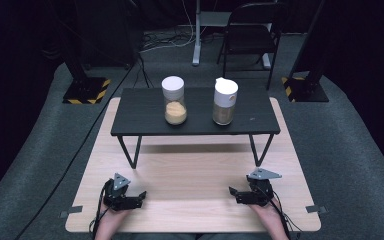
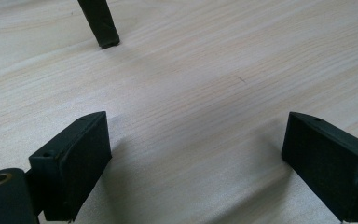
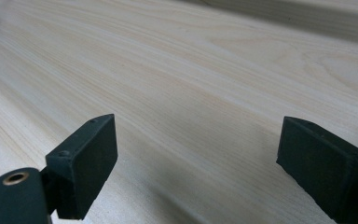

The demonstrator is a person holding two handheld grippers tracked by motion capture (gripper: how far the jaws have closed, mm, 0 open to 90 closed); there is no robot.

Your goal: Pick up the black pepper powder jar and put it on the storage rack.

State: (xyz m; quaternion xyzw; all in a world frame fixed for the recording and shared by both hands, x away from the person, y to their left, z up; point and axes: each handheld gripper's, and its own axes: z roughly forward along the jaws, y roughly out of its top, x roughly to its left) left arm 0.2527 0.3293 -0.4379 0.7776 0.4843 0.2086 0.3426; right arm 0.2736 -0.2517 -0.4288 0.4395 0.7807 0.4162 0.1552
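Two clear jars stand on a small black raised table (image 1: 145,117). The left jar (image 1: 174,100) has a white lid and tan granules in its lower part; the right jar (image 1: 225,101) has a white pour lid and darker contents. My left gripper (image 1: 141,196) rests low over the light wooden tabletop (image 1: 190,175) at the near left, jaws wide apart with nothing between them (image 2: 196,154). At the near right my right gripper (image 1: 232,193) is also open and empty (image 3: 198,158). Both point inward, well in front of the jars.
The black table's legs (image 1: 130,152) stand on the wooden top; one foot (image 2: 103,32) lies ahead of my left gripper. A black folding chair (image 1: 252,32) and stand bases with yellow-black tape (image 1: 86,90) sit on the grey floor beyond.
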